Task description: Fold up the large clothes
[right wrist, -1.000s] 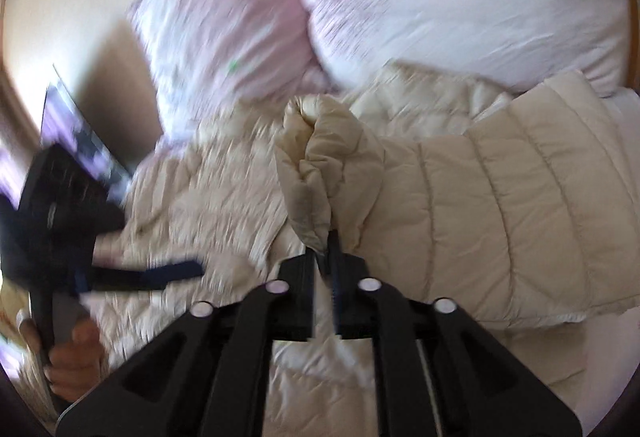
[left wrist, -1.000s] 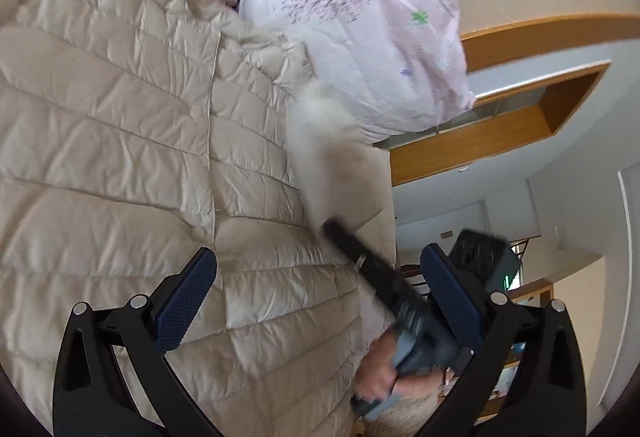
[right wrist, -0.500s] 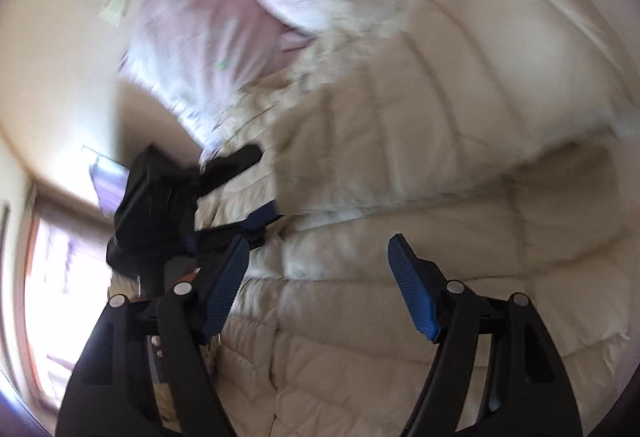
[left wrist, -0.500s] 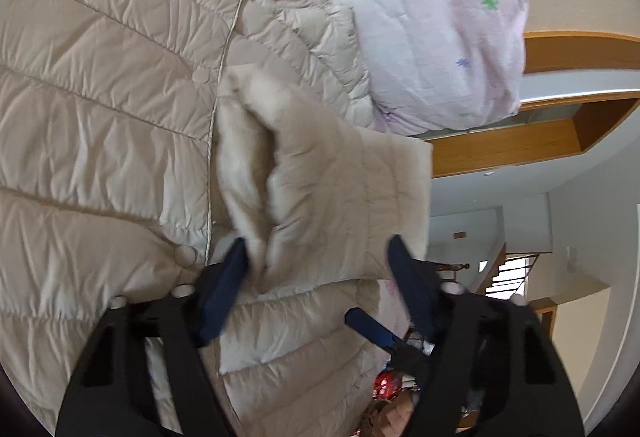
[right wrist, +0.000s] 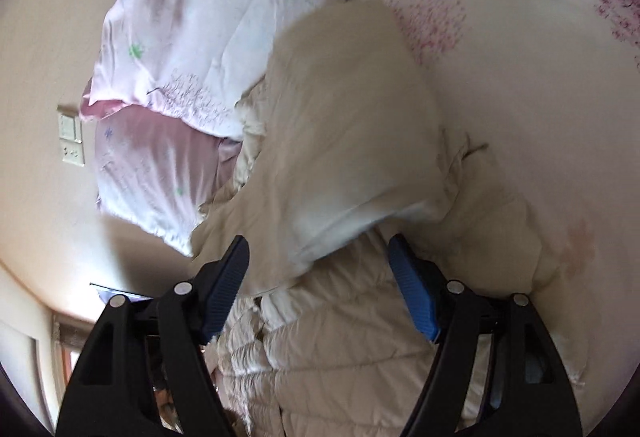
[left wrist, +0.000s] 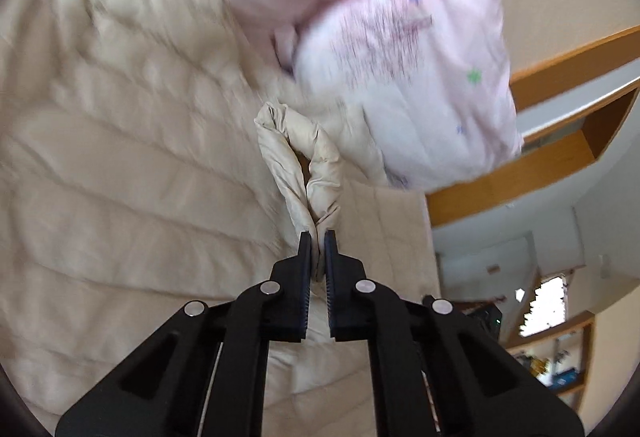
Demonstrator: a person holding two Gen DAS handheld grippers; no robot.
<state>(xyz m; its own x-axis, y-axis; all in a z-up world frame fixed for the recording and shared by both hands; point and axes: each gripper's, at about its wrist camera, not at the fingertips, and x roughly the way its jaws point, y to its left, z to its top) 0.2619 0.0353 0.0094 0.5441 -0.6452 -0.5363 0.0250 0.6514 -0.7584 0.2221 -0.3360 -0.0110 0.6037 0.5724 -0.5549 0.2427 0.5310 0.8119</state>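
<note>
The left tool [left wrist: 317,237] has just closed and pinches a fold of the soft, light quilted coat [left wrist: 120,197]. The right tool [right wrist: 320,265] stands wide, empty, over the coat lying below the pillows [right wrist: 180,37]. Grip seams; the shell looks slippery.

The quilted jacket [left wrist: 120,173] is cream all over — stitched in broad padded bands. The pillows [right wrist: 180,17] are pale pink and white, printed with dark plum branches and small blue and green blossoms. The right gripper's pads [right wrist: 412,289] are blue — its arms black.
</note>
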